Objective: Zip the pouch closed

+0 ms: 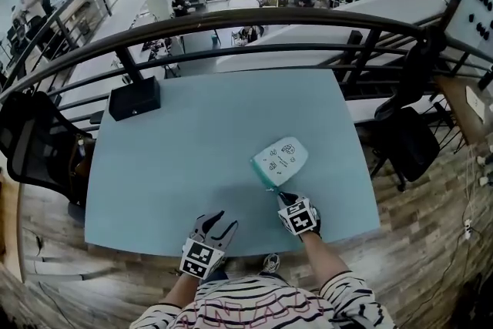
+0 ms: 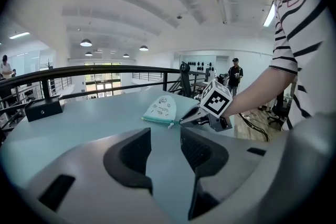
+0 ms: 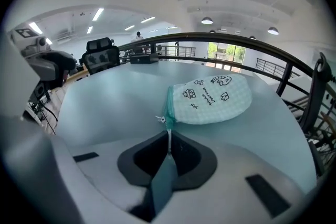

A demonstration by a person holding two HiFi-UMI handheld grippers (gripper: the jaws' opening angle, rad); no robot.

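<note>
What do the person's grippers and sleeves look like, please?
The left gripper and right gripper have pale grey bodies, black inside the jaws. Each carries a cube of black-and-white square markers. The person wears a white top with dark stripes, and its sleeves leave the forearms bare.

On worktop (image 1: 192, 150), right of centre, toward near edge: pouch (image 1: 281, 160). At far left corner: box (image 1: 134, 98). At pouch's near end: right tongs (image 1: 283, 198), zip pull (image 3: 168, 136) between them. At near edge, left of pouch, apart from it: left tongs (image 1: 223, 221). Behind far edge: railing (image 1: 254, 19).
</note>
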